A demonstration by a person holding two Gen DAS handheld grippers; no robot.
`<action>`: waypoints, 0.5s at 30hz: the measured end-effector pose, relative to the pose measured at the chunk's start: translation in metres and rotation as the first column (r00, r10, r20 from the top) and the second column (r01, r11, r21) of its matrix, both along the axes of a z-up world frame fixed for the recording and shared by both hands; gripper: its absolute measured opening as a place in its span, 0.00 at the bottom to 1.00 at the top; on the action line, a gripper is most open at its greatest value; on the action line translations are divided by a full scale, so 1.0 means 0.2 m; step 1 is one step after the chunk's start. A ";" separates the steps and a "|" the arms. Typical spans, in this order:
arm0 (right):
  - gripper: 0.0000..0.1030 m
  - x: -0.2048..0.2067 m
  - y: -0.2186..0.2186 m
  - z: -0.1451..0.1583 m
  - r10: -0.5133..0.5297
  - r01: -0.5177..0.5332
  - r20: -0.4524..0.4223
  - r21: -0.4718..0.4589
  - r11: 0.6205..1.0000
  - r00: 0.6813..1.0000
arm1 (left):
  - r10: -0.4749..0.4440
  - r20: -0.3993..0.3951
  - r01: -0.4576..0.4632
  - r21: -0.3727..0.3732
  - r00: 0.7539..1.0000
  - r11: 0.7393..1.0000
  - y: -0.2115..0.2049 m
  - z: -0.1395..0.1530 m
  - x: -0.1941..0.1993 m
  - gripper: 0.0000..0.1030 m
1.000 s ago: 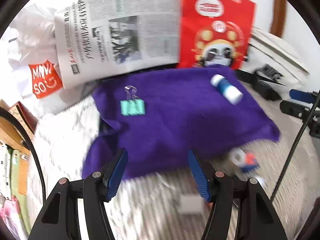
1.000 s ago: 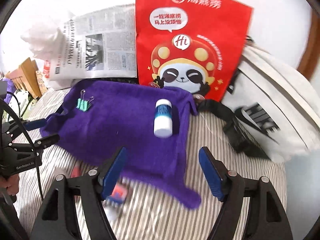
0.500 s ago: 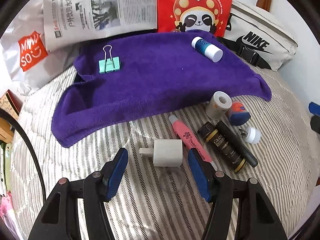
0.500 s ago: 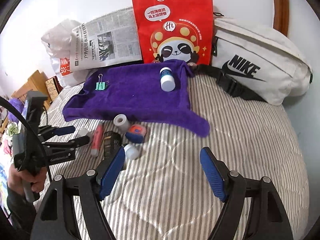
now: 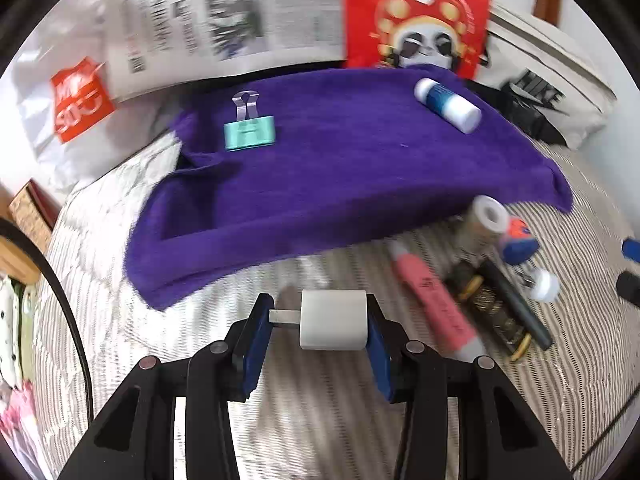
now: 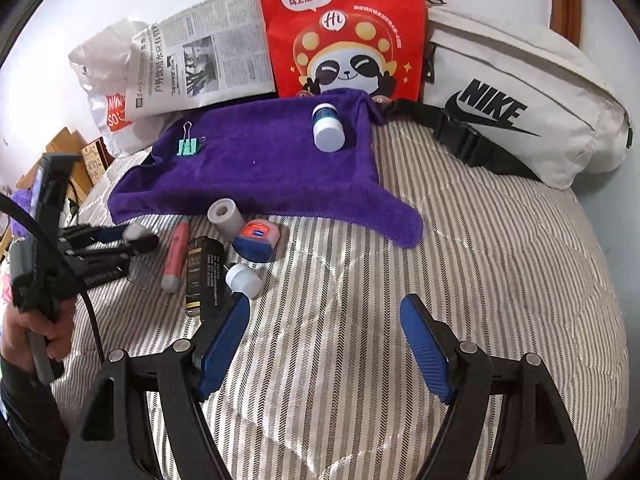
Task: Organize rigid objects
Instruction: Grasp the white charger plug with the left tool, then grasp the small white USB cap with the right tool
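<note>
The left gripper (image 5: 320, 320) is closed on the white charger (image 5: 334, 319), prongs pointing to 9 o'clock against one blue pad, over the striped bedcover (image 5: 328, 412). The right gripper (image 6: 324, 344) hangs wide and empty. Only its view shows the person's hand (image 6: 30, 330), at 9 o'clock.

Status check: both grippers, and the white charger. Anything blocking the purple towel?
Left gripper shut on white charger, prongs against left pad. Right gripper open, empty. Purple towel holds binder clip and blue bottle; middle free.
</note>
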State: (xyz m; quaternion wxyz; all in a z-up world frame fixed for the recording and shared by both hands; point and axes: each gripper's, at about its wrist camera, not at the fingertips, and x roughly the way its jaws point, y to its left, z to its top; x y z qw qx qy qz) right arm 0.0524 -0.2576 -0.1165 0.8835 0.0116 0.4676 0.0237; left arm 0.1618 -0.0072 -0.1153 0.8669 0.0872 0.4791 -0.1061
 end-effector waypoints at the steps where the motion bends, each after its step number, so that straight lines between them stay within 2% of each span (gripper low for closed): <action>1: 0.75 0.01 0.00 -0.01 0.000 0.000 -0.003 0.001 1.000 1.000 | 0.015 -0.001 -0.015 0.002 1.000 1.000 0.03 0.00 0.01 0.41; 5: 0.75 0.04 0.03 -0.04 0.006 -0.006 -0.009 0.019 1.000 1.000 | 0.063 -0.005 -0.063 0.010 0.998 0.998 0.13 -0.04 0.03 0.41; 8: 0.75 0.06 0.07 -0.05 0.029 -0.029 0.000 0.036 0.999 1.000 | 0.065 0.001 -0.065 -0.047 0.998 0.997 0.18 -0.06 0.03 0.41; 15: 0.75 0.11 0.18 -0.11 0.085 -0.085 0.007 0.023 0.996 0.996 | 0.054 0.050 -0.052 -0.040 0.997 0.998 0.16 -0.07 -0.01 0.41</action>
